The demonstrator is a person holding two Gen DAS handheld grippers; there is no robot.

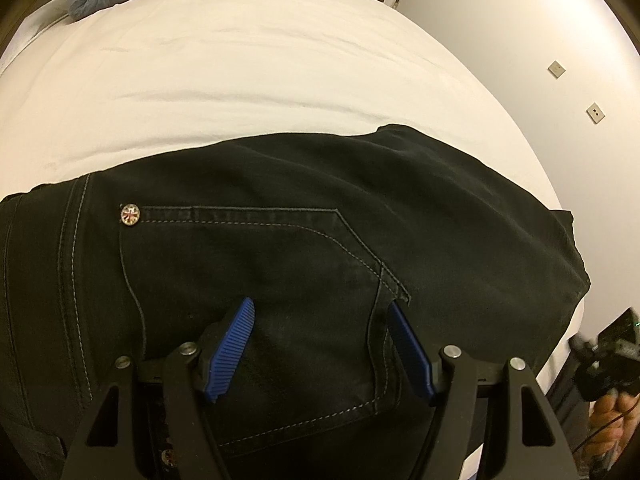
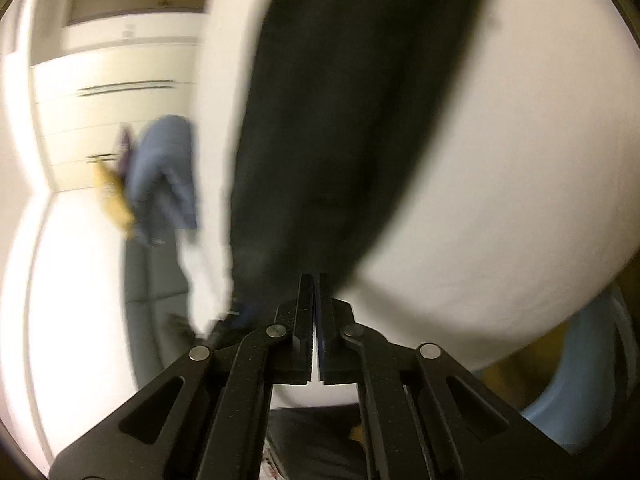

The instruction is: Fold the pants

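**A:** Where are the black jeans [image 1: 304, 248]?

**B:** On my bed [image 1: 240, 60]. My left gripper [image 1: 320, 344] hovers spread over the back pocket [image 1: 256, 280]; my right gripper [image 2: 316, 292] looks clenched on fabric running toward 12 o'clock, probably for folding.

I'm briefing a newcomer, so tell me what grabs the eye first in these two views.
The black pants dominate, spread across the near part of the white bed, with a shiny rivet at the back pocket's corner. The left gripper hovers open over that pocket, blue pads apart. In the blurred right view, the right gripper is shut on the pants' dark fabric.
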